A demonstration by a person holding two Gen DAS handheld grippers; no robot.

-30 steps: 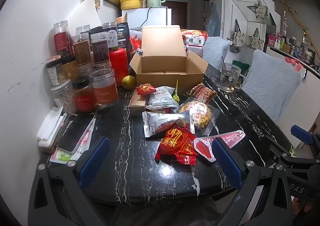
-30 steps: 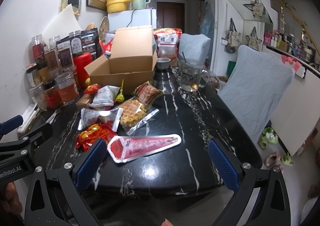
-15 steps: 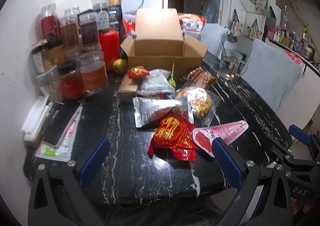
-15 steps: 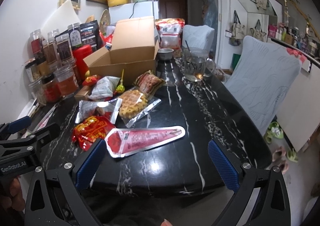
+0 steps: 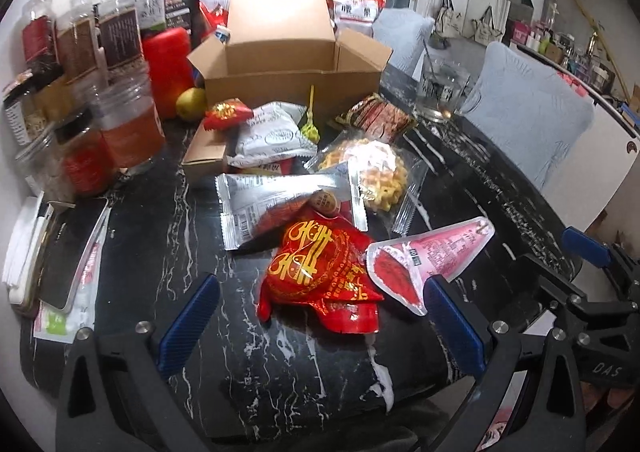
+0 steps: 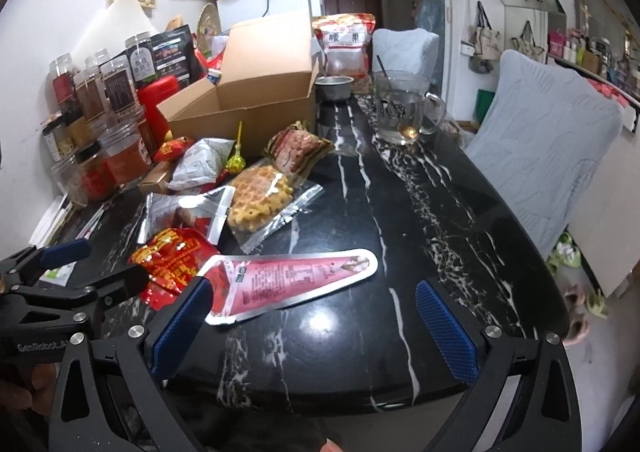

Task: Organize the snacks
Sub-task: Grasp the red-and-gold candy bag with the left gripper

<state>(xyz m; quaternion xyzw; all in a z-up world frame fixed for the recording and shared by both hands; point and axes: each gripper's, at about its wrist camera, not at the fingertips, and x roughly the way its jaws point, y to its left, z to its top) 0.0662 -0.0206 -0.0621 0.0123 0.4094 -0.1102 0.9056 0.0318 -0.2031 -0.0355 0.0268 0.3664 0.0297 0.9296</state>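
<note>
Left wrist: box (image 5: 288, 52) interior mostly hidden

Black marble table (image 6: 420, 212) bears snack packets (image 5: 320, 272), cardboard box (image 5: 288, 72), jars (image 5: 128, 132).

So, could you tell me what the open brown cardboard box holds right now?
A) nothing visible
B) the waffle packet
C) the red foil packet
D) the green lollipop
A: the open brown cardboard box shows only bare inner walls, while the snacks, such as the clear-wrapped waffle packet and the red foil packet with gold lettering, lie on the table in front of it.
</note>
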